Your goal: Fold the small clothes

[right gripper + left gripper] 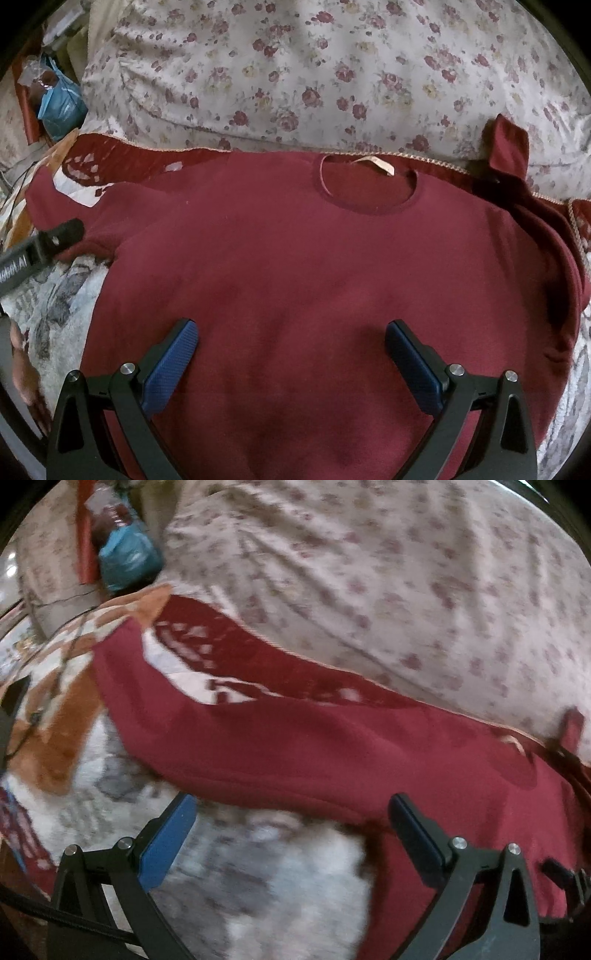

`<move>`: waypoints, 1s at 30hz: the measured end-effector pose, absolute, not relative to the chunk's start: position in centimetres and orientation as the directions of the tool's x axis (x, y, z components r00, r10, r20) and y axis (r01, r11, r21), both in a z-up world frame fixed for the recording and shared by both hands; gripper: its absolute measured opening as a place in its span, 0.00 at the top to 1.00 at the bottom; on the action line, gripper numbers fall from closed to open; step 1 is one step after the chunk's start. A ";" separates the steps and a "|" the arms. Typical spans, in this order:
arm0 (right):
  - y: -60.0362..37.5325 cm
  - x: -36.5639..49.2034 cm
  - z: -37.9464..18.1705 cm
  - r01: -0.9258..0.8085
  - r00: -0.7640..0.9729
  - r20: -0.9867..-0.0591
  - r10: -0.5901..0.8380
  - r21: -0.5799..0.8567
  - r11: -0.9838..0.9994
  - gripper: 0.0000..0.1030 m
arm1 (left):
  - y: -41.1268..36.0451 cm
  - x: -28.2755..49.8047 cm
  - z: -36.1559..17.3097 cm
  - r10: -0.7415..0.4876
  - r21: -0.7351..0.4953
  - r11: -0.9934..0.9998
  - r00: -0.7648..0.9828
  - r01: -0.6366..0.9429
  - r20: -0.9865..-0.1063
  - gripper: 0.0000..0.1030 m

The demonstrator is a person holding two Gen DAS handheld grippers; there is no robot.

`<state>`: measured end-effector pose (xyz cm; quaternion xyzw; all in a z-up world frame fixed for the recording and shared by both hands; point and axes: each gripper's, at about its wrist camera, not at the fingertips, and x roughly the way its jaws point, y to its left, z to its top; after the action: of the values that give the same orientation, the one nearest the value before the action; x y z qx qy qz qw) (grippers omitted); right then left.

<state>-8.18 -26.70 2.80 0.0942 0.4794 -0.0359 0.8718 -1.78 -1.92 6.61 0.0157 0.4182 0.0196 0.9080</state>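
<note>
The left gripper (291,834), fingers spread and holding nothing, hovered at the left sleeve of the maroon knit crew-neck sweater (314,266) lying flat on the bed, while the right gripper (291,360), fingers likewise spread, hovered above its body.

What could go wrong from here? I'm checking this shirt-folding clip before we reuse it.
The left gripper is open near the maroon shirt's left sleeve, and that view is blurred: it may pinch the blanket too. The right sleeve is flipped up on the floral bedding, so the fold could end lopsided.
</note>
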 end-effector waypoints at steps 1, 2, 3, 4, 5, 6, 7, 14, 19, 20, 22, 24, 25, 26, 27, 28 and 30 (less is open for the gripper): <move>-26.7 -8.2 2.8 0.152 0.538 -0.843 0.031 0.133 0.979 0.00 | -1.1 -1.2 6.8 0.091 0.073 0.996 0.649 -0.055 -0.755 0.00; -26.8 -8.2 2.8 0.149 0.537 -0.843 0.035 0.136 0.979 0.00 | -0.3 -0.6 7.1 0.139 0.108 0.990 0.647 -0.088 -0.750 0.00; -26.8 -8.2 2.8 0.148 0.536 -0.844 0.037 0.137 0.979 0.00 | 0.4 -0.3 7.3 0.164 0.125 0.986 0.645 -0.106 -0.746 0.00; -26.8 -8.1 2.7 0.145 0.534 -0.845 0.039 0.137 0.980 0.00 | 1.4 0.3 7.6 0.191 0.138 0.981 0.640 -0.133 -0.744 0.00; -26.7 -8.1 2.7 0.141 0.533 -0.845 0.041 0.136 0.981 0.00 | 2.4 0.9 7.7 0.205 0.134 0.978 0.636 -0.159 -0.744 0.00; -26.6 -8.1 2.7 0.138 0.532 -0.845 0.041 0.134 0.981 0.00 | 3.9 1.5 7.9 0.222 0.123 0.973 0.628 -0.197 -0.746 0.00; -26.6 -8.1 2.6 0.135 0.532 -0.846 0.040 0.132 0.982 0.00 | 4.8 2.0 8.0 0.231 0.115 0.968 0.622 -0.222 -0.748 0.00; -26.6 -8.1 2.5 0.129 0.527 -0.848 0.050 0.139 0.982 0.00 | 10.4 7.6 8.4 0.370 0.181 0.915 0.568 -0.361 -0.735 0.16; -26.4 -7.9 2.4 0.122 0.520 -0.853 0.044 0.125 0.985 0.00 | 13.3 10.7 7.6 0.456 0.227 0.868 0.525 -0.443 -0.719 0.30; -26.4 -7.9 2.4 0.119 0.519 -0.853 0.045 0.124 0.985 0.00 | 13.8 11.0 7.4 0.469 0.236 0.860 0.518 -0.453 -0.715 0.33; -26.4 -8.0 2.3 0.115 0.519 -0.853 0.046 0.124 0.986 0.00 | 14.4 11.8 6.7 0.492 0.261 0.848 0.504 -0.460 -0.710 0.40; -26.4 -7.8 2.3 0.114 0.518 -0.854 0.045 0.121 0.986 0.00 | 14.4 12.3 6.6 0.518 0.294 0.840 0.515 -0.456 -0.683 0.51; -26.4 -7.8 2.2 0.113 0.518 -0.854 0.042 0.117 0.987 0.00 | 14.2 12.4 6.7 0.526 0.305 0.839 0.528 -0.452 -0.667 0.58; -26.3 -7.7 2.2 0.112 0.518 -0.854 0.038 0.112 0.987 0.00 | 14.0 12.5 6.8 0.524 0.305 0.842 0.539 -0.445 -0.660 0.70; -26.2 -7.7 2.2 0.111 0.519 -0.854 0.036 0.109 0.988 0.00 | 13.8 12.4 7.0 0.512 0.297 0.849 0.548 -0.436 -0.661 0.84; -26.2 -7.7 2.2 0.110 0.520 -0.854 0.034 0.107 0.988 0.00 | 13.6 12.3 7.3 0.474 0.264 0.871 0.567 -0.414 -0.674 0.92; -26.3 -7.8 2.2 0.111 0.521 -0.853 0.036 0.110 0.988 0.00 | 12.8 12.0 7.9 0.418 0.224 0.900 0.594 -0.375 -0.687 0.92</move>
<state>-7.76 -26.27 2.17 0.0754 0.4888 -0.0215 0.8689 12.02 12.82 7.94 0.0277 0.3918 0.2222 0.8924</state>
